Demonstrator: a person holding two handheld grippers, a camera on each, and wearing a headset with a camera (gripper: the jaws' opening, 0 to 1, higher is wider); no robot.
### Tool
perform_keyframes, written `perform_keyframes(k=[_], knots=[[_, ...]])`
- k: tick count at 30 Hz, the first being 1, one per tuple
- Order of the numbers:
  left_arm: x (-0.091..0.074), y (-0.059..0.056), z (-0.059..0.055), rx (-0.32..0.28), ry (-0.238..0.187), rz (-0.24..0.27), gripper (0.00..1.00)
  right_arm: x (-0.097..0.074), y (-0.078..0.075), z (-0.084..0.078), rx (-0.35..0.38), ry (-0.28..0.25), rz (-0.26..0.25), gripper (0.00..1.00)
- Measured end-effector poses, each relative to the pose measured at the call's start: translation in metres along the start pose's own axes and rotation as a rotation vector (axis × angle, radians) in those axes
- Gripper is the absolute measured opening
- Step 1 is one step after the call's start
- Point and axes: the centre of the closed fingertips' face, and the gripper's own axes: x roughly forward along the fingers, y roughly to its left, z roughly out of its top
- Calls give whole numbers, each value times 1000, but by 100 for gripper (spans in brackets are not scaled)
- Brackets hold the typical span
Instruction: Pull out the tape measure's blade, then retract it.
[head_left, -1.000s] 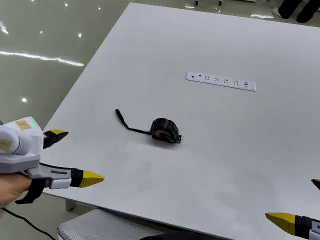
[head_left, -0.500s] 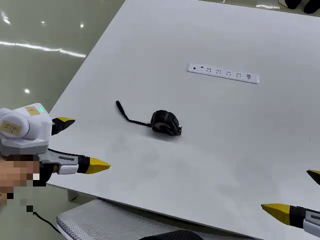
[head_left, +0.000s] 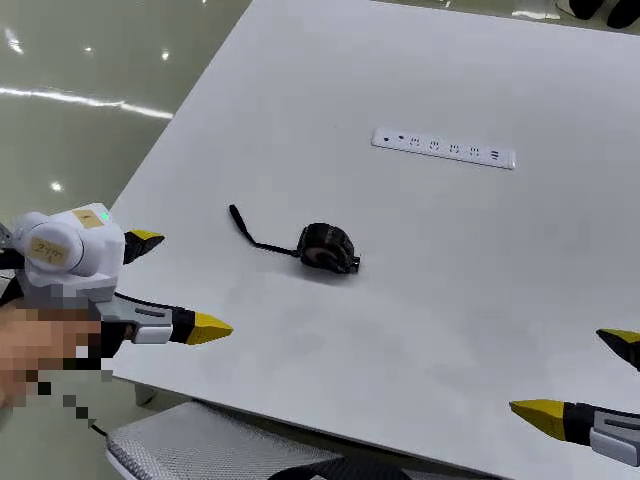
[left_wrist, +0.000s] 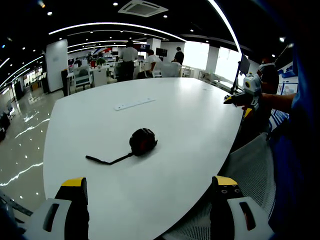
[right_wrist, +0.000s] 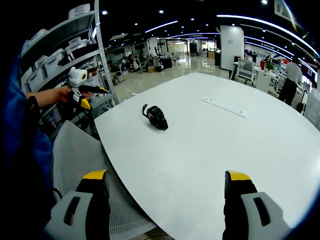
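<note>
Tape measure (head_left: 328, 248) sits on the counter (head_left: 470, 270), strap (head_left: 240, 224) trailing out; left claw (head_left: 195, 283) and right claw (head_left: 557, 372) both gaping wide, holding nothing.

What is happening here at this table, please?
A person holds a hand-held gripper in each hand at a white table. The left hand-held gripper and the right hand-held gripper are both open and empty, near the table's close edge. A black tape measure lies between them, further in, touched by neither, with its strap stretched out to one side. No blade is pulled out yet. A power strip lies beyond it.
</note>
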Motion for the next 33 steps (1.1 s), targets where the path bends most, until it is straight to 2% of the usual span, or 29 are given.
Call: perform_keyframes(k=[11,33], knots=[[14,3,-1,11,9,-13,100,11,-1,1,3,3,4,91],[36,13,12,23,11,-18,100,42,-9,14,-27,16,48,90]])
